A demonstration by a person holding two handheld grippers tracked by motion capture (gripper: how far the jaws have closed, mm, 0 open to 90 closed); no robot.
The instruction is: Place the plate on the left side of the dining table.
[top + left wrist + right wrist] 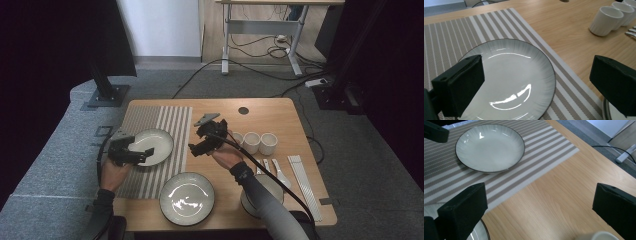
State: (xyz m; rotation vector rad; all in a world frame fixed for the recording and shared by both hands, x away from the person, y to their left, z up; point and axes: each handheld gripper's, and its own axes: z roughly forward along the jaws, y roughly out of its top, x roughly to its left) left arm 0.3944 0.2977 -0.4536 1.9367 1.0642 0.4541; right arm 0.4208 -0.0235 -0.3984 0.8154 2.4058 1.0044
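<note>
Clearly the plate [151,146] on the striped placemat [165,125] is the thing in hand: it lies flat at the left of the table [270,117], and the left tool [125,151] sits right at its near-left rim, jaws spread wide and holding nothing. In the left gripper view the plate [509,82] lies just ahead, between and below the two jaws, so this tool is much the nearer. The right tool [206,137] hovers over bare wood just beside the mat's right edge, also wide open and empty, with the plate [490,147] farther off. A second plate [187,198] lies near the front edge, three white cups [252,142] stand to the right, and nothing blocks the left tool's way.
</note>
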